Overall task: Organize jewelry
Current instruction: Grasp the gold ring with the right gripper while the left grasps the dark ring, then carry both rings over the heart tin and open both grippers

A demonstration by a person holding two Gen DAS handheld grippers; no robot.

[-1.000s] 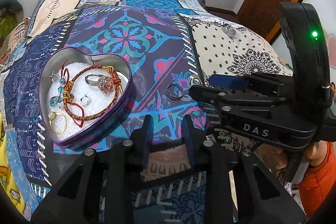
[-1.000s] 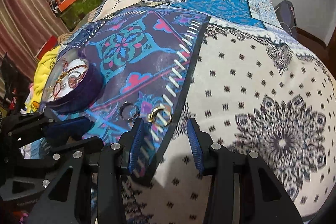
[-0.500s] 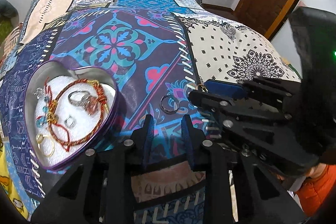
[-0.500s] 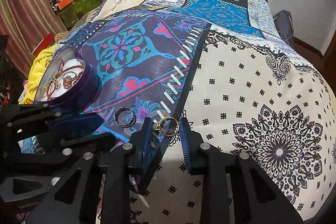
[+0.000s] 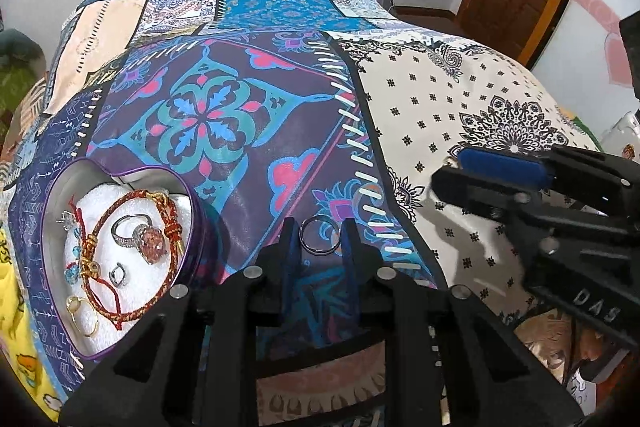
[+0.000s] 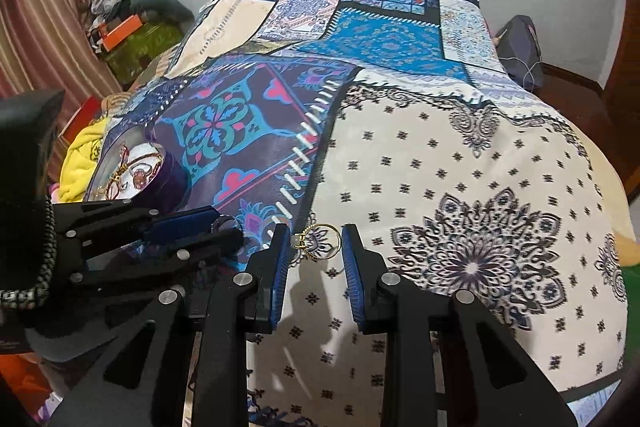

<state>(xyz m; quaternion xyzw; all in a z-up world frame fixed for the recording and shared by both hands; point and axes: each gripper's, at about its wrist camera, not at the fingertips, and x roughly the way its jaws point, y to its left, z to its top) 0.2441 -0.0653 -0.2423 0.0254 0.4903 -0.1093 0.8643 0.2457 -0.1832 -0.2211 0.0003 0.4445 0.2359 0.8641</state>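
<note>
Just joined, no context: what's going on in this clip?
A person with two handheld grippers is sorting jewelry on a patchwork bedspread. The left gripper is closing around a dark ring; the right gripper pinches a gold ring. The heart-shaped tin already holds rings and bracelets.

My left tongs [image 5: 316, 241] tilt steeply down, jaws closing around a dark ring [image 5: 319, 235] that lies between the tips. My right tongs [image 6: 316, 241], also angled down, pinch a gold ring [image 6: 320, 235] between blue pads, just right of the left tongs.
</note>
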